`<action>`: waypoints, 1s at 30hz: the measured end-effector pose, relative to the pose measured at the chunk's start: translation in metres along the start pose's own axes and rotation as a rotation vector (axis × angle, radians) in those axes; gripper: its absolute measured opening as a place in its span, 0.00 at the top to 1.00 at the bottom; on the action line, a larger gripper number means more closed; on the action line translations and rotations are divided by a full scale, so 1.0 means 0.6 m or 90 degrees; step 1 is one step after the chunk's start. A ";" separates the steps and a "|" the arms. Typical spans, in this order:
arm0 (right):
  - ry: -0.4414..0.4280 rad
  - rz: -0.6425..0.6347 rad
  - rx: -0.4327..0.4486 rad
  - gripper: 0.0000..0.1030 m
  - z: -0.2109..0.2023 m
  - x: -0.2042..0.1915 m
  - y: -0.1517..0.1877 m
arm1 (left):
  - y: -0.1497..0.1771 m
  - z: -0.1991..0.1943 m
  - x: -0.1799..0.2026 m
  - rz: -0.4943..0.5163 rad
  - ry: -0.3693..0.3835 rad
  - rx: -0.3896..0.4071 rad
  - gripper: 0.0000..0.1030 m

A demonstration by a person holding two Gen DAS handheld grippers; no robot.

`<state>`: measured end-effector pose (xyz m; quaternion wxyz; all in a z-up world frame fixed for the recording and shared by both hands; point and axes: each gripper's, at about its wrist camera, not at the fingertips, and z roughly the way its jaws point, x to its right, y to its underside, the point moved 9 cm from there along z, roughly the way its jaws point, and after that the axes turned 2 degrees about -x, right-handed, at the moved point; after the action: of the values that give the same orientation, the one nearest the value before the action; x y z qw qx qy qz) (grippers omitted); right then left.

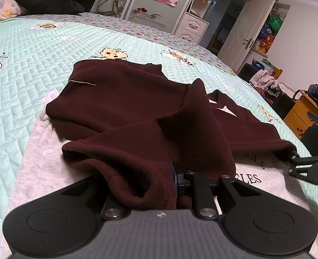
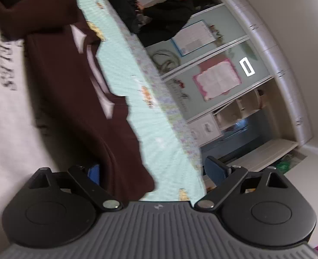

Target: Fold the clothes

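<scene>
The maroon garment [image 1: 124, 108] lies on the bed [image 1: 29, 60], toward its near edge, partly on the quilted cover and partly over a pale grey printed garment [image 1: 44, 168] spread beneath it. The left tongs [image 1: 176, 181] are clenched on a ribbed maroon hem or cuff, cloth bunched between the narrow jaws and draped over them. The right tongs [image 2: 152, 172] are released, jaws wide, with a maroon edge [image 2: 115, 151] lying between them but no pad pressing on it; that view is rolled and blurred, so exact contact cannot be told. Judged from its drape and soft rolled folds, the fabric is a thick fleece or knit: limp, light to moderate in weight, not fragile, unlikely to slip from a firm pinch, but liable to sag and drag the grey garment underneath. The best hold appears to be the ribbed hem and seamed corners, where the cloth is doubled. The bed offers ample open room toward its far side and far-left corner; its right edge lies close, with furniture and clutter [image 1: 299, 112] beyond, and a person [image 2: 169, 8] sits at the far end
</scene>
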<state>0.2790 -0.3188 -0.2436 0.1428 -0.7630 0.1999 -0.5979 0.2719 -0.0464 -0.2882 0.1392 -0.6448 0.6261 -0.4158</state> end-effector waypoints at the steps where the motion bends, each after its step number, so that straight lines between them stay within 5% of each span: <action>1: -0.012 0.003 -0.005 0.06 0.000 0.004 0.002 | -0.001 -0.001 0.001 0.001 0.000 0.003 0.79; 5: -0.032 -0.082 -0.009 0.06 -0.007 -0.038 0.015 | -0.010 -0.017 0.002 -0.007 0.002 0.029 0.79; 8: -0.036 -0.075 -0.016 0.09 -0.006 -0.052 0.002 | -0.020 -0.032 -0.009 -0.023 0.002 0.049 0.78; 14: -0.071 -0.020 -0.034 0.85 -0.005 -0.067 -0.004 | -0.017 -0.042 -0.048 -0.067 -0.017 0.063 0.66; 15: -0.073 -0.022 -0.031 0.92 -0.005 -0.071 -0.004 | -0.014 -0.040 -0.052 -0.074 -0.019 0.063 0.65; 30: -0.060 0.094 -0.067 0.91 0.008 -0.036 0.046 | -0.006 -0.035 -0.072 -0.095 -0.021 0.071 0.64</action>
<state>0.2755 -0.3328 -0.2756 0.1554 -0.7799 0.2801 -0.5377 0.2652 0.0016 -0.2884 0.1534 -0.6879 0.5498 -0.4484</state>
